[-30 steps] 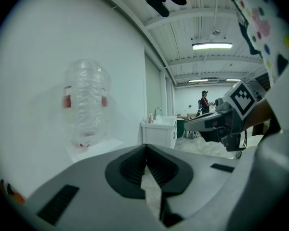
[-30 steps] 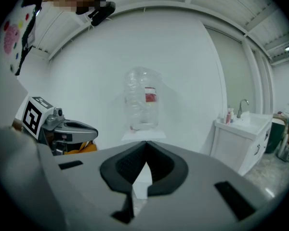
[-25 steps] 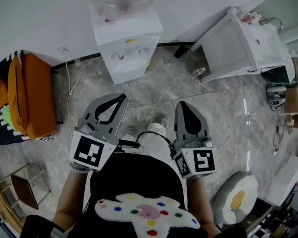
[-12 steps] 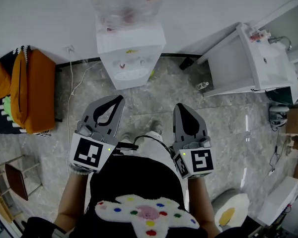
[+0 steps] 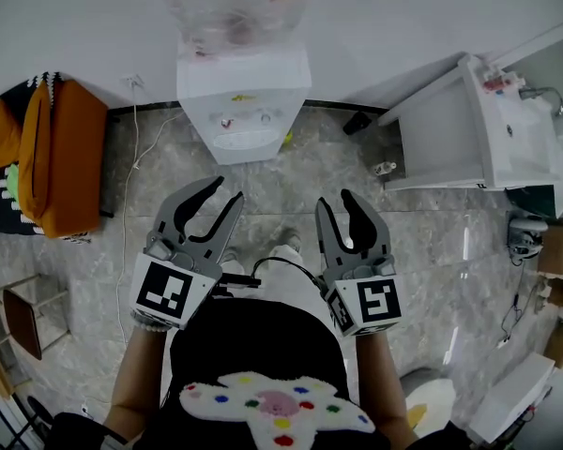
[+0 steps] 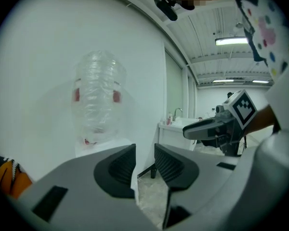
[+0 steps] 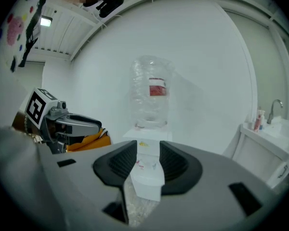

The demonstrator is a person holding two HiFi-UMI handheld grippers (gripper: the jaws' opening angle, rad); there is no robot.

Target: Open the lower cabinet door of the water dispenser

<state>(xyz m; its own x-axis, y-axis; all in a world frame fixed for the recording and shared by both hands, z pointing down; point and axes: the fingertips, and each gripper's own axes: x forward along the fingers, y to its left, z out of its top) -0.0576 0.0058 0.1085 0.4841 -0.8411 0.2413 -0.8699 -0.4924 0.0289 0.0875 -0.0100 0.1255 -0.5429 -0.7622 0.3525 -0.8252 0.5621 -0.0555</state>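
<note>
The white water dispenser (image 5: 244, 101) stands against the wall with a clear bottle (image 5: 233, 3) on top. From above, only its top and tap panel show. In the right gripper view the dispenser (image 7: 148, 174) appears between the jaws at a distance, its plain white lower front closed as far as I can see. In the left gripper view the bottle (image 6: 97, 95) sits left of the jaws. My left gripper (image 5: 227, 189) and right gripper (image 5: 336, 200) hover side by side over the floor, well short of the dispenser. The jaws of both are opening, with nothing between them.
An orange bag (image 5: 61, 167) lies by the wall at the left, and a power cord (image 5: 131, 157) trails down beside the dispenser. A white sink cabinet (image 5: 479, 129) stands at the right. A small stool (image 5: 23, 322) is at the lower left.
Both grippers went from shut to open. They moved forward with the person, and the dispenser now sits closer in the head view.
</note>
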